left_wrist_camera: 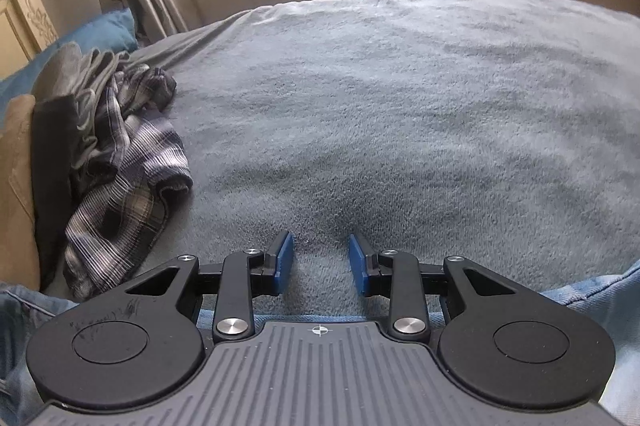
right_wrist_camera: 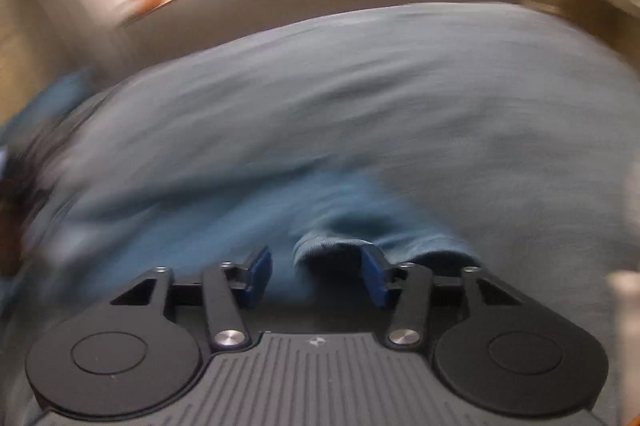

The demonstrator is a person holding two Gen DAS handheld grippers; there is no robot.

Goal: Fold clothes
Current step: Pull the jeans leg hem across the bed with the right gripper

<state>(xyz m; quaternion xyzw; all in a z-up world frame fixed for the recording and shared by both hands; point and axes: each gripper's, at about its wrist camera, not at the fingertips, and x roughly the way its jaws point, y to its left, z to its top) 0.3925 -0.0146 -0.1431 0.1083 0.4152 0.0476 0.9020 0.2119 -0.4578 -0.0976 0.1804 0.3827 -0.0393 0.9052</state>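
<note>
**Two open claws over a bed; denim at the near edge**

Hidden or unclear. The right wrist view is smeared by motion blur: the window, the wall and the left margin show only as streaks, and the objects at the far right edge cannot be identified. The jeans [right_wrist_camera: 360, 222] appear there as a blue mass with a hemmed opening just in front of the claw; how the rest of the garment lies cannot be told. In the left wrist view the jeans [left_wrist_camera: 592, 300] are mostly covered by the claw body, with denim showing only at both lower corners and in a thin strip under the fingers. The pile of clothes [left_wrist_camera: 120, 153] is cut off at the left edge; a plaid piece lies on top and darker pieces lie behind it.

Pose. The left claw [left_wrist_camera: 321, 264] points across the blanket [left_wrist_camera: 400, 105], tilted low, its blue pads apart and holding nothing. The right claw [right_wrist_camera: 316, 276] stands with pads apart too; the denim hem lies between them, touching the right pad, not pinched.

Writing. No legible text; a crosshair mark sits on each claw body.
</note>
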